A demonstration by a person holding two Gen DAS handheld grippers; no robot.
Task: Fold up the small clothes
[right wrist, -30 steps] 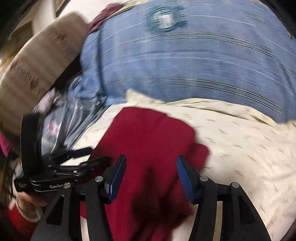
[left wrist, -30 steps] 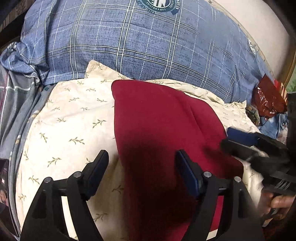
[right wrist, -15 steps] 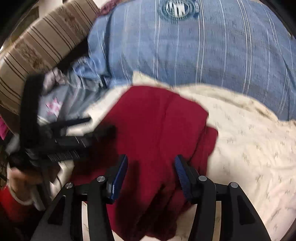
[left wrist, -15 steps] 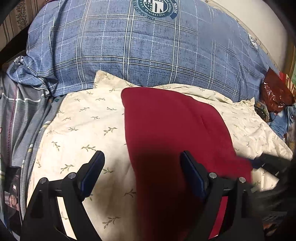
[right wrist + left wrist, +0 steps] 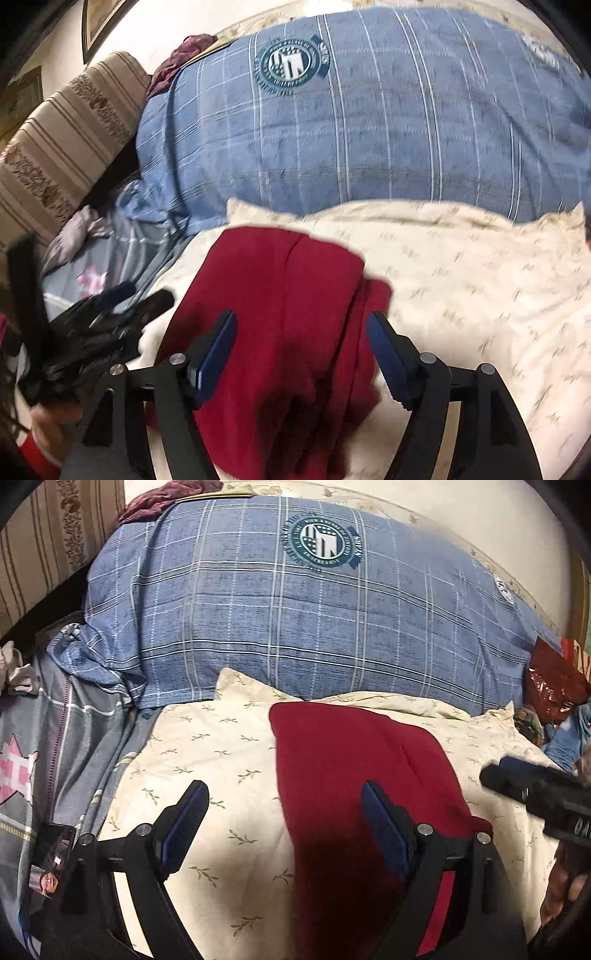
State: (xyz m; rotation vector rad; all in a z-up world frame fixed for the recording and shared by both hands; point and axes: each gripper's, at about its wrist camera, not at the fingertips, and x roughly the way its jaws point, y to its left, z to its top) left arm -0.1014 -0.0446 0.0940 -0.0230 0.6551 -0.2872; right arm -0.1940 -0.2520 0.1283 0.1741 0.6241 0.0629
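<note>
A soft dark-red folded garment (image 5: 354,775) is lying on a cream leaf-printed pillow (image 5: 207,753). Both the left gripper (image 5: 284,805) and right gripper (image 5: 301,328) are hovering wide-jawed, gripping nothing.

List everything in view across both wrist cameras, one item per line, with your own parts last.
red garment: 1, dark red, folded lengthwise, lying on the cream pillow
cream pillow: 1, cream with small leaf sprigs, under the garment
blue plaid pillow: 1, blue with white lines and a round crest, behind the cream pillow
grey bedding: 1, grey with a pink pattern, left of the cream pillow
striped cushion: 1, beige with brown stripes, far left
maroon cloth: 1, crumpled, atop the plaid pillow's far edge
red foil packet: 1, shiny red, far right
photo card: 1, dark, on the grey bedding
left gripper: 1, black with blue pads, open, above the garment's left edge
right gripper: 1, same build, open, over the garment
</note>
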